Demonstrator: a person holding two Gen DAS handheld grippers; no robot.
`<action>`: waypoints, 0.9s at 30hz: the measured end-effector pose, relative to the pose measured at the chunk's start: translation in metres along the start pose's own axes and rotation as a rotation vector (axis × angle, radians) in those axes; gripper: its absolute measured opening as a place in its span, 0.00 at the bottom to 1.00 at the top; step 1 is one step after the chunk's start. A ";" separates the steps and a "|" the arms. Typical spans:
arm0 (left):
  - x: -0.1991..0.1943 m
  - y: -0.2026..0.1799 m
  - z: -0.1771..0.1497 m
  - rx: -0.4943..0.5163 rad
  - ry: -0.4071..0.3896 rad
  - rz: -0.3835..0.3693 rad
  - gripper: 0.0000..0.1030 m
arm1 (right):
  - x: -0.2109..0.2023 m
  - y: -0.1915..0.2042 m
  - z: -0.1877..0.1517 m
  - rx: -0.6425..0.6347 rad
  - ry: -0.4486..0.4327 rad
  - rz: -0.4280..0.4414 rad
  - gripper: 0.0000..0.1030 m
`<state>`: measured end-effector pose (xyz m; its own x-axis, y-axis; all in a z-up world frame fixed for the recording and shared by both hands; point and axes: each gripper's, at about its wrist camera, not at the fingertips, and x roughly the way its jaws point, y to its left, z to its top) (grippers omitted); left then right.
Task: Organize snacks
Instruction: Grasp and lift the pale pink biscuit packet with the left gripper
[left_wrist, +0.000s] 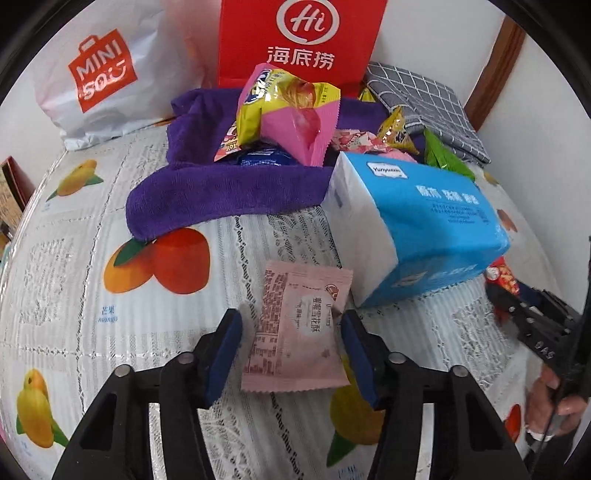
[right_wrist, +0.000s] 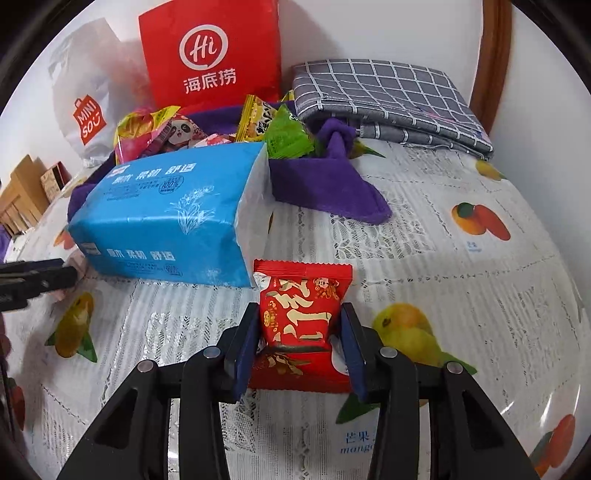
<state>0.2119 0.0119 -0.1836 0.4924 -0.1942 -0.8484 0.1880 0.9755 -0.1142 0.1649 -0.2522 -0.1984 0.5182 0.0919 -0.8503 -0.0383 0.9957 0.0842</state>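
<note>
Lying between the spread left gripper (left_wrist: 291, 345), a pink packet (left_wrist: 295, 332) is being straddled; contact at its 3 o'clock pad is unclear. A red packet (right_wrist: 303, 314), lower end hidden, is being pinched by the right gripper (right_wrist: 301, 345).

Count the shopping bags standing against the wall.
2. The white Miniso bag stands at the back left; the red Haidilao bag is beside it, behind the purple towel. Others may be hidden out of frame.

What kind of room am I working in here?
Probably a home, at a dining or side table against a wall: a plastic lace tablecloth printed with mangoes, shopping bags leaning on the wall, and a blue tissue pack beside loose snacks.
</note>
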 end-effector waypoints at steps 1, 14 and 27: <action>0.001 -0.002 -0.001 0.013 -0.011 0.014 0.47 | 0.000 -0.002 -0.001 0.007 -0.001 0.008 0.42; 0.005 -0.015 -0.007 0.090 -0.084 0.064 0.45 | 0.003 0.002 0.000 -0.013 0.003 -0.006 0.44; -0.005 -0.019 -0.011 0.095 -0.074 0.035 0.35 | 0.001 -0.007 0.000 0.031 -0.008 0.036 0.41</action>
<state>0.1962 -0.0041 -0.1830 0.5606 -0.1702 -0.8104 0.2473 0.9684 -0.0323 0.1655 -0.2595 -0.2002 0.5237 0.1278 -0.8423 -0.0312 0.9909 0.1310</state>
